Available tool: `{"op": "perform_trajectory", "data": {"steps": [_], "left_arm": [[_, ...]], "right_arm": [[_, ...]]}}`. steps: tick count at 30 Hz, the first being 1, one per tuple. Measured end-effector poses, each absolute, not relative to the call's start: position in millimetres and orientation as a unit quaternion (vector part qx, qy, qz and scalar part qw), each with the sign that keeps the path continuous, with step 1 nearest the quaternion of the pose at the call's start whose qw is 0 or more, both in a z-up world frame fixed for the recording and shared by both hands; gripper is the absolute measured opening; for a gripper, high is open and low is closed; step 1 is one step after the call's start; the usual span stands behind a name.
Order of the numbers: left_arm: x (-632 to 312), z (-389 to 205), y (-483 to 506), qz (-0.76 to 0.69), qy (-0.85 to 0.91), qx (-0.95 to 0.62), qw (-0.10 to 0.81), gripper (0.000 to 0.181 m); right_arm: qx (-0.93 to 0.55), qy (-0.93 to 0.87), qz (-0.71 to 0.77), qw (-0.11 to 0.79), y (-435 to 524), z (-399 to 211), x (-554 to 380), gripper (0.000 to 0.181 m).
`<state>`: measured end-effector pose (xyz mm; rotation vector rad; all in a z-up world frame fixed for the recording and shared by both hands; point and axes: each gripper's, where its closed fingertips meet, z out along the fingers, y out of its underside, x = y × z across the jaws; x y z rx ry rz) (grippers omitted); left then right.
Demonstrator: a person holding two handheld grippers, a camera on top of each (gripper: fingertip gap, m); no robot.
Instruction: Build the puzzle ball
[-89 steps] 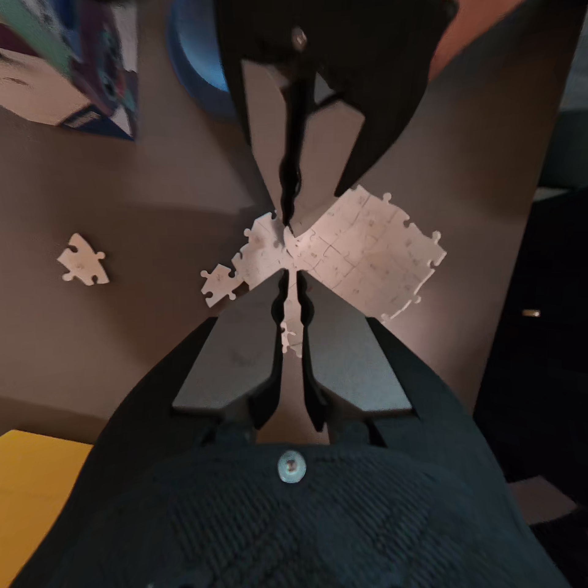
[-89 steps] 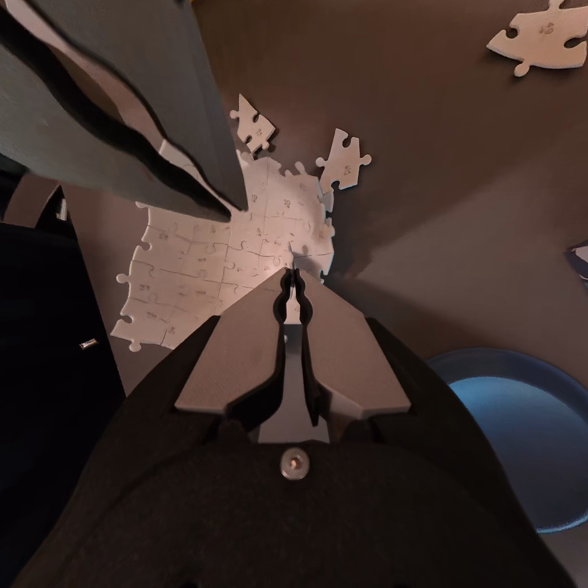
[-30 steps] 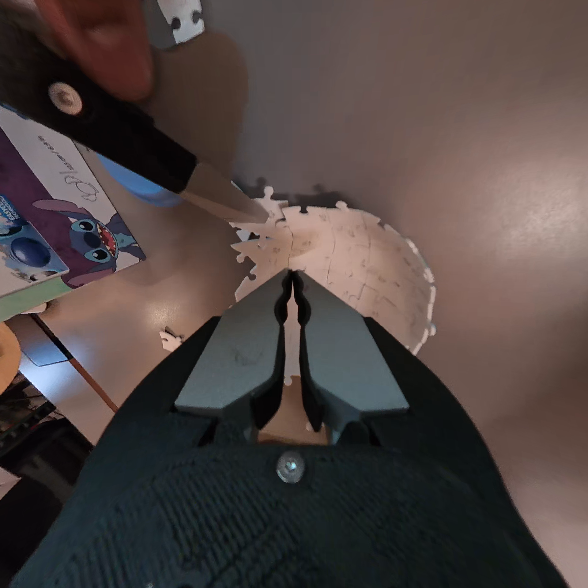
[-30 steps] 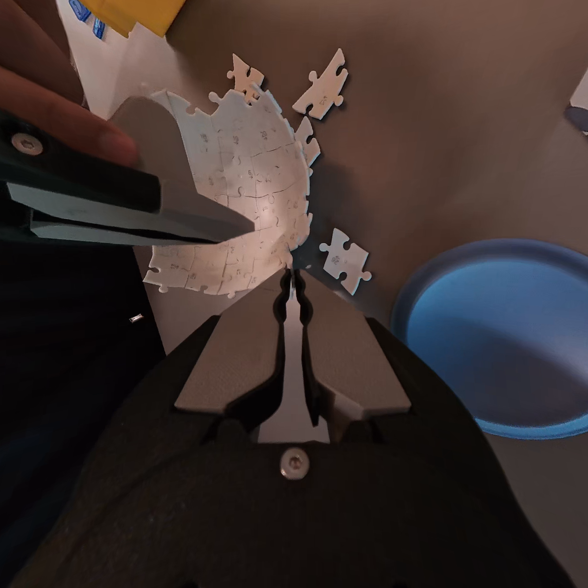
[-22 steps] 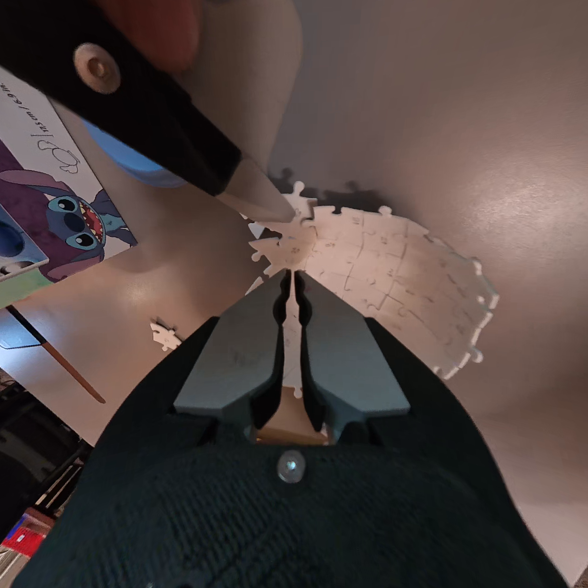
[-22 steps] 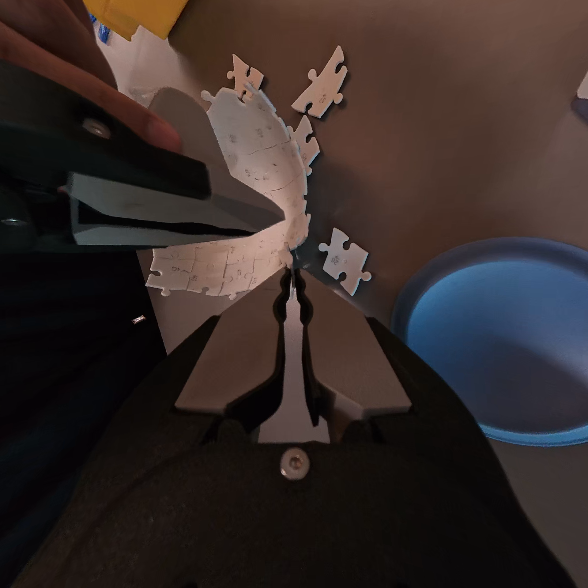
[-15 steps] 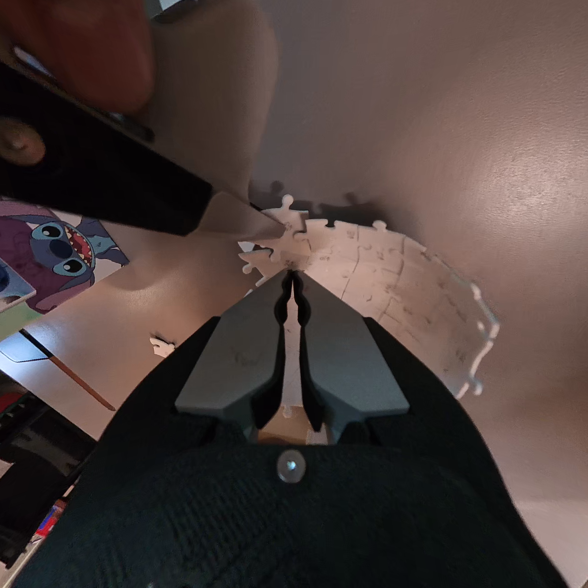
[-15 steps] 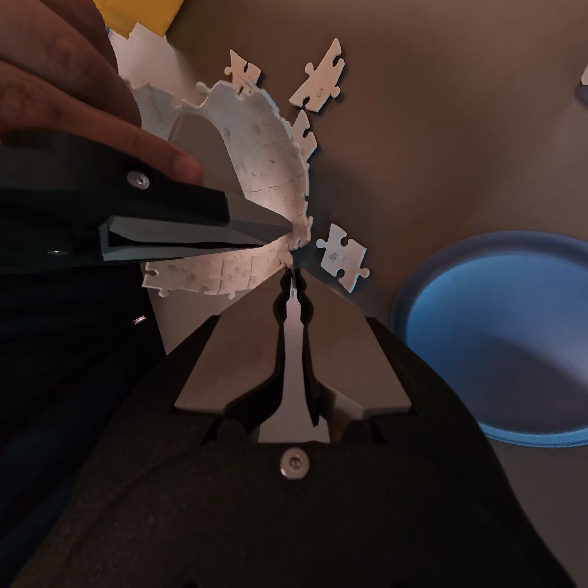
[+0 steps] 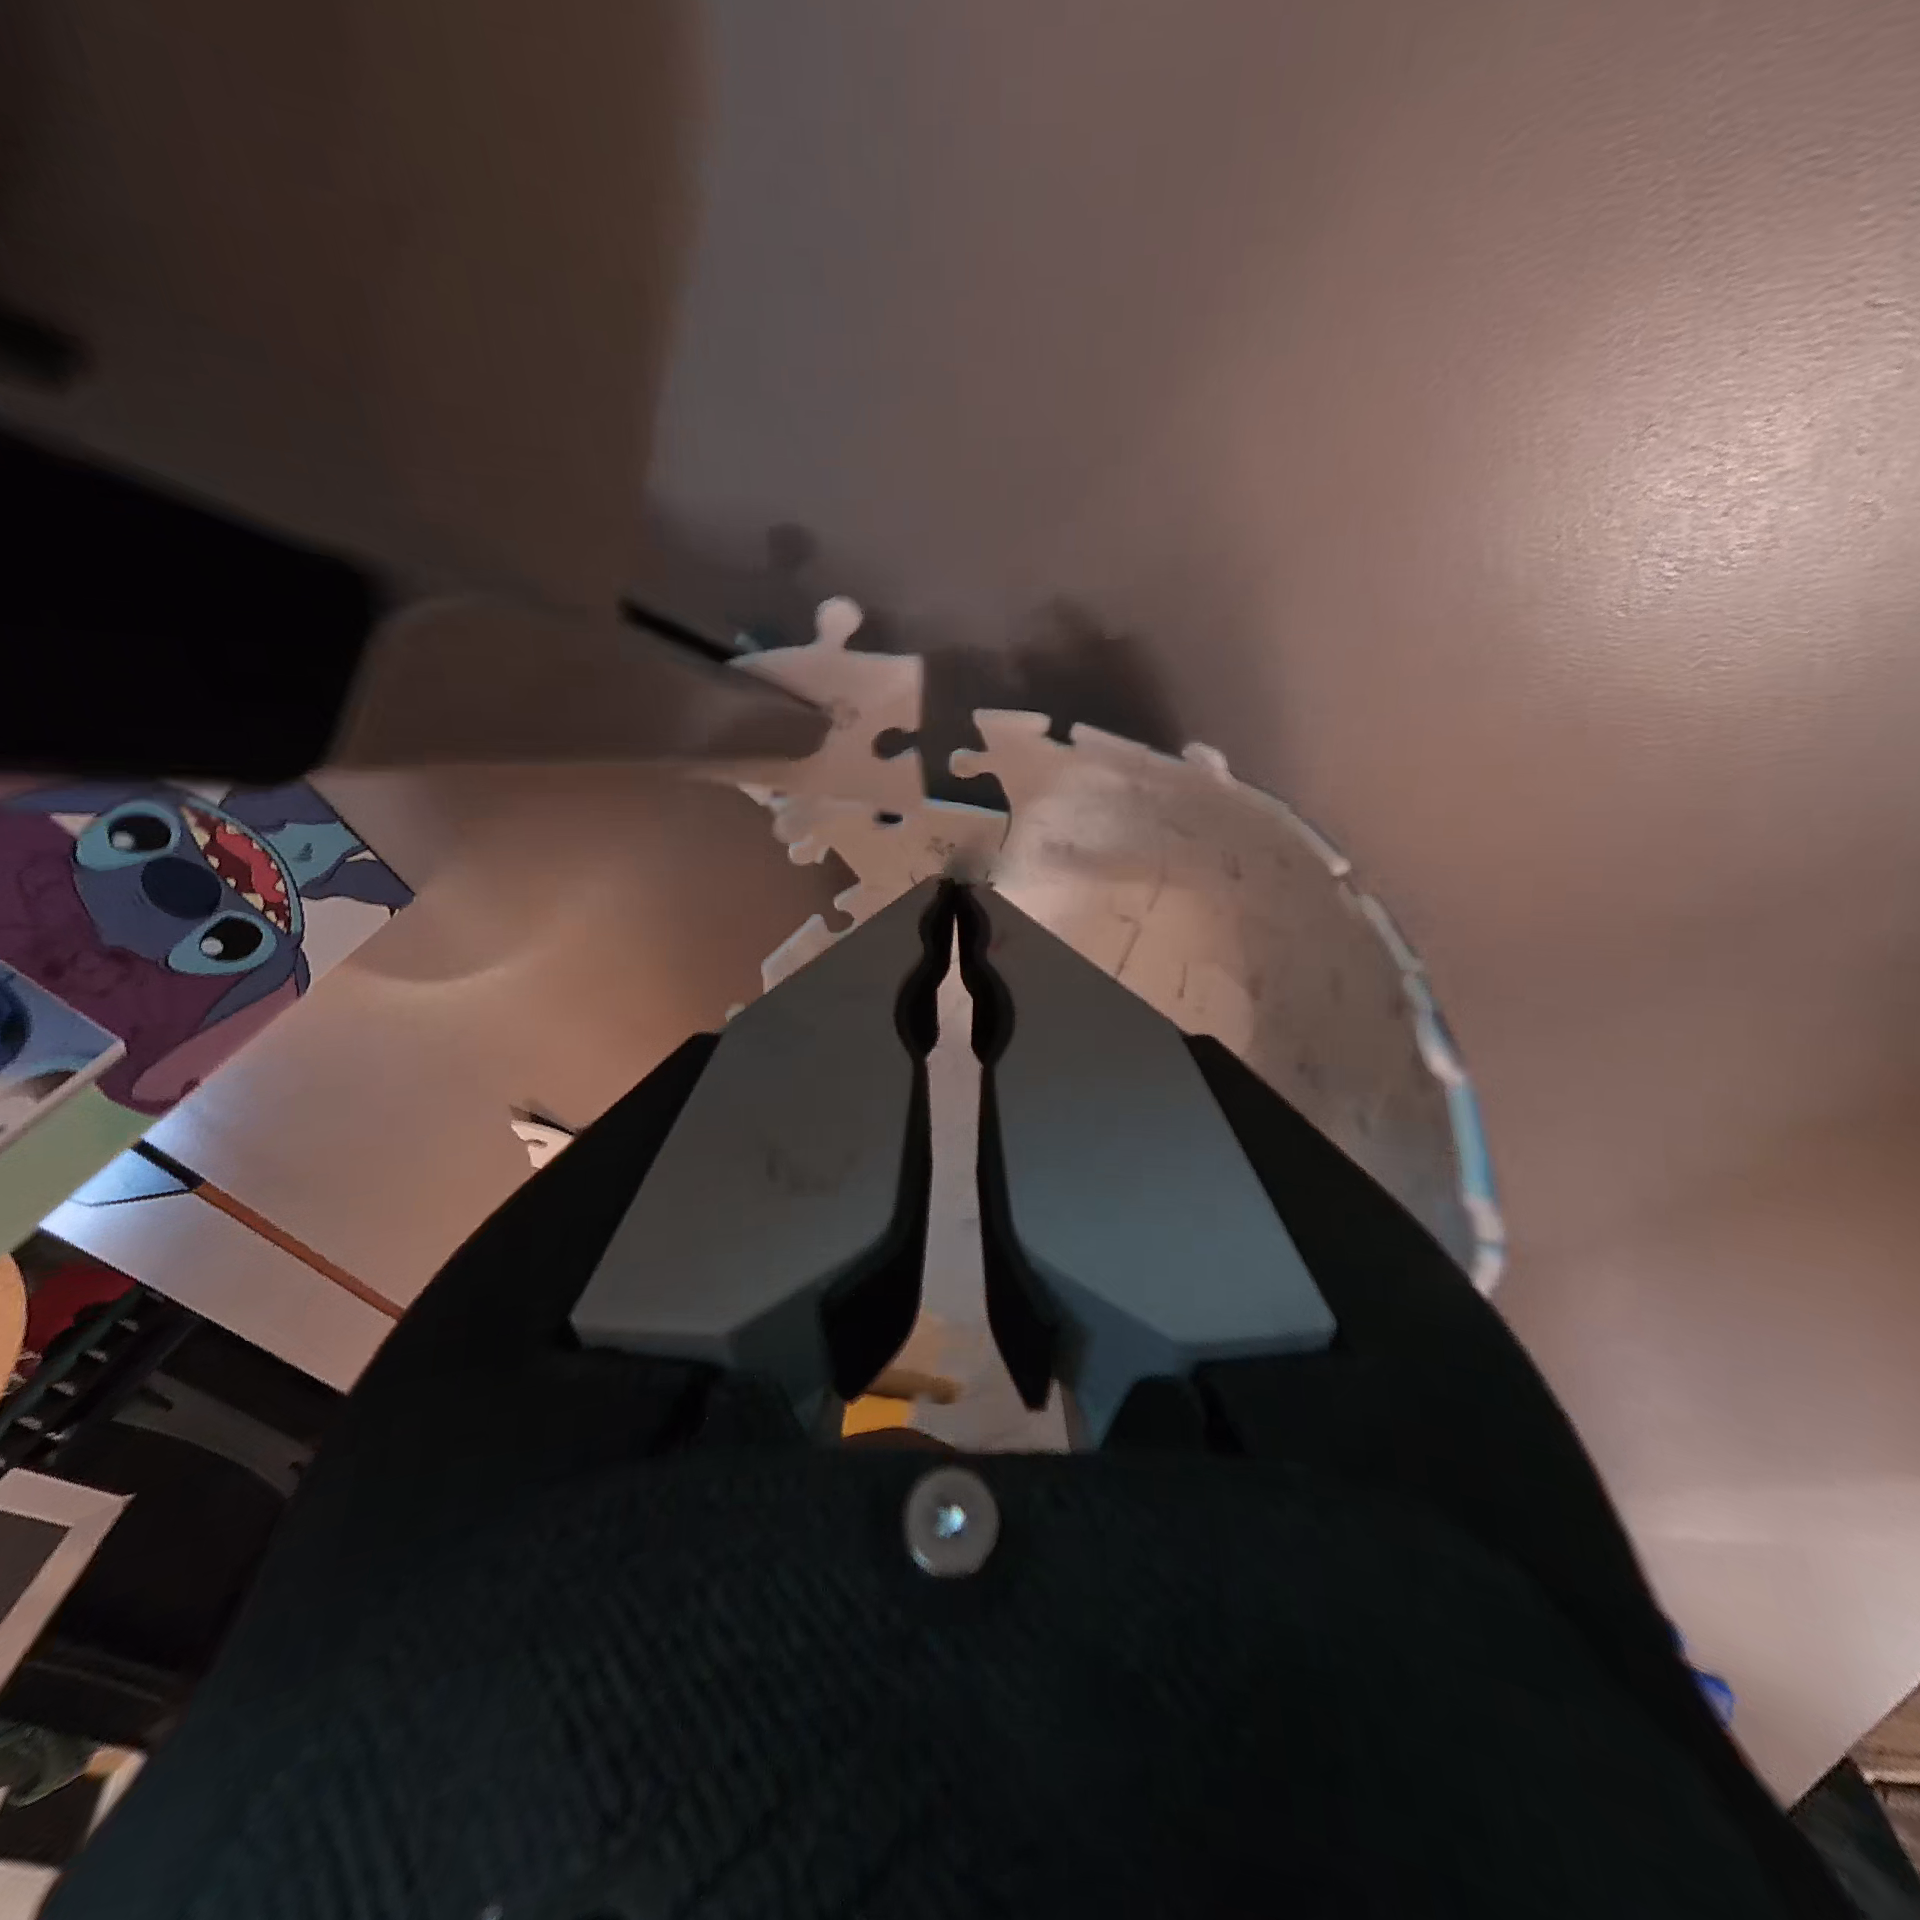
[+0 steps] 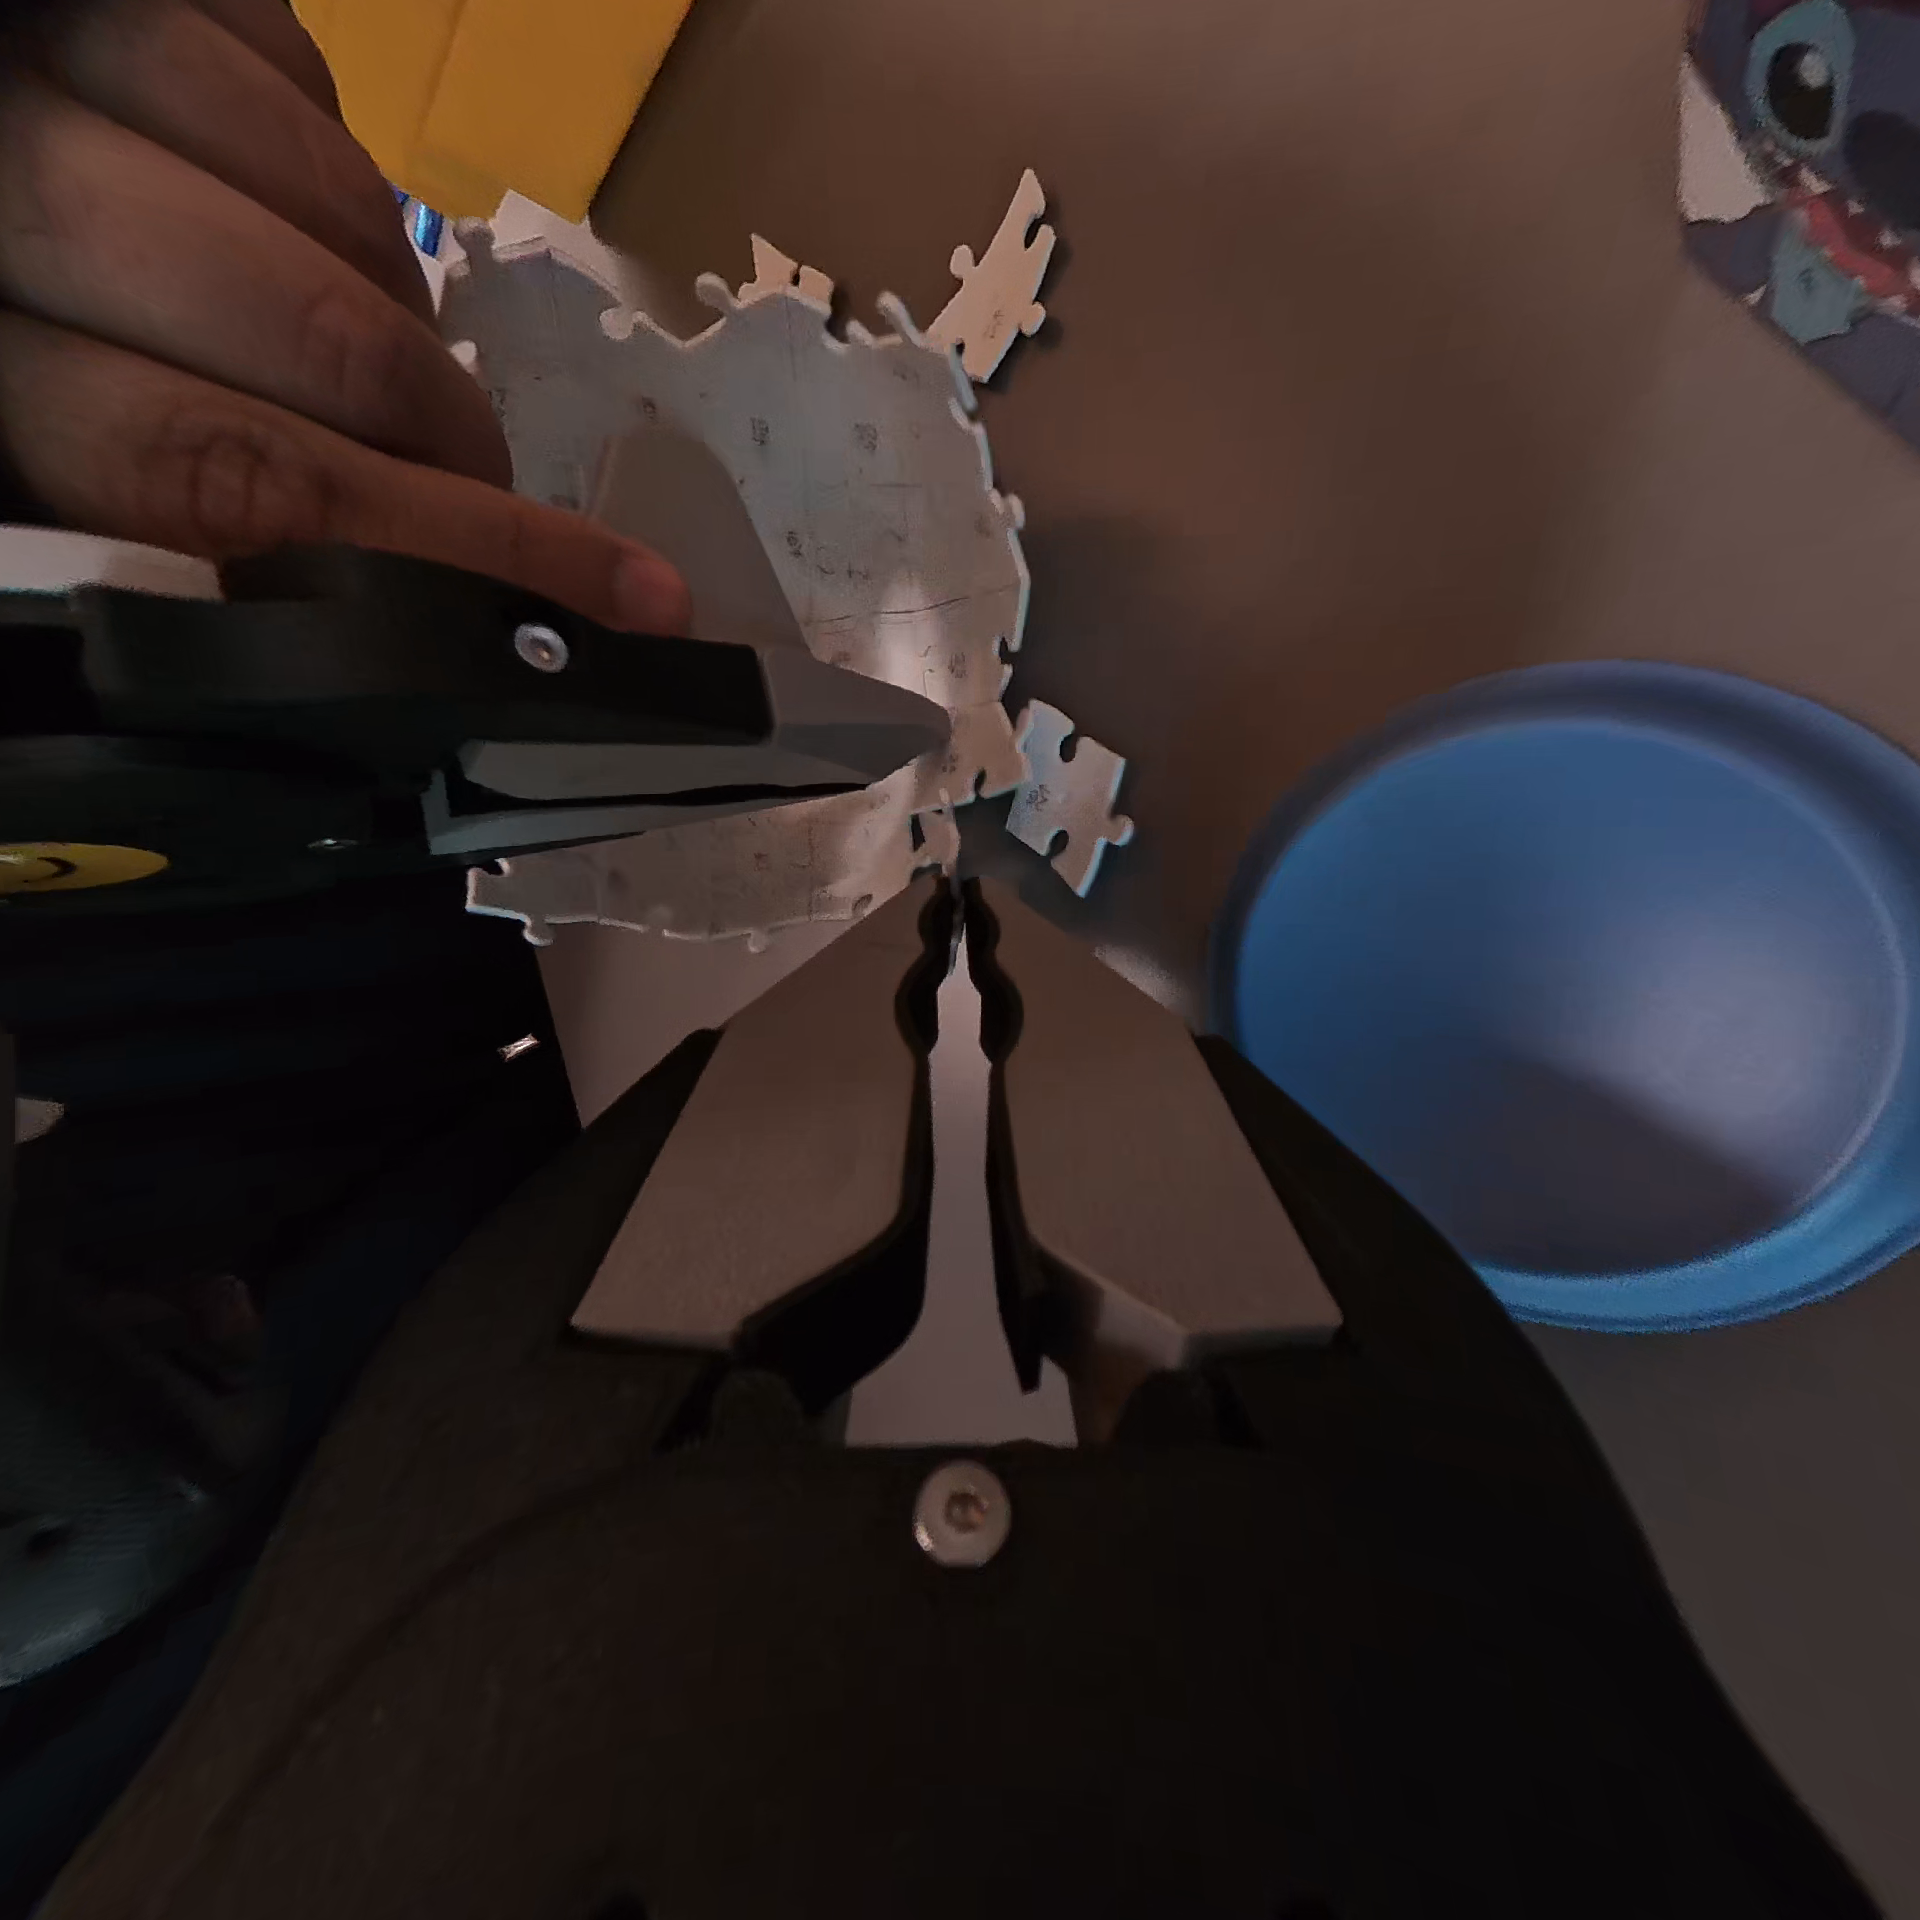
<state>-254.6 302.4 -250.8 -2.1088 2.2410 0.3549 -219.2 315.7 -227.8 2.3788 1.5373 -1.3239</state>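
Observation:
The puzzle ball is a white, curved, partly joined shell, held up off the brown table. My left gripper is shut on the shell's near edge. My right gripper comes in from the left of the left wrist view, its fingers shut on a flap of the shell. A dark notch parts that flap from the neighbouring edge. In the right wrist view the shell curls upward. My right gripper pinches its lower edge. The left gripper's fingers clamp it from the left, with a hand above.
Loose white pieces lie on the table, and another shows in the left wrist view. A blue bowl sits to the right. The puzzle box with a cartoon figure lies to the left. A yellow object is at the far edge. Left tips to right tips: about 5 cm.
The shell lay flat on the table 3 s ago. Both grippers have since lifted it and curled it further into a bowl shape, each staying shut on its edge.

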Motion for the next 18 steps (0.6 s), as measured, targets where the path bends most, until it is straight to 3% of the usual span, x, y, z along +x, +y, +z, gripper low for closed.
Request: {"op": "perform_trajectory", "data": {"steps": [10,18], "left_arm": [[-252,-251,306,0.139,0.740,-0.658,-0.001,0.000],[-249,-251,305,0.142,0.744,-0.653,0.002,0.000]], "right_arm": [[0.751,0.470,-0.455,0.088,310,-228,-216,0.000],[0.763,0.466,-0.438,0.099,306,-236,-217,0.000]]}}
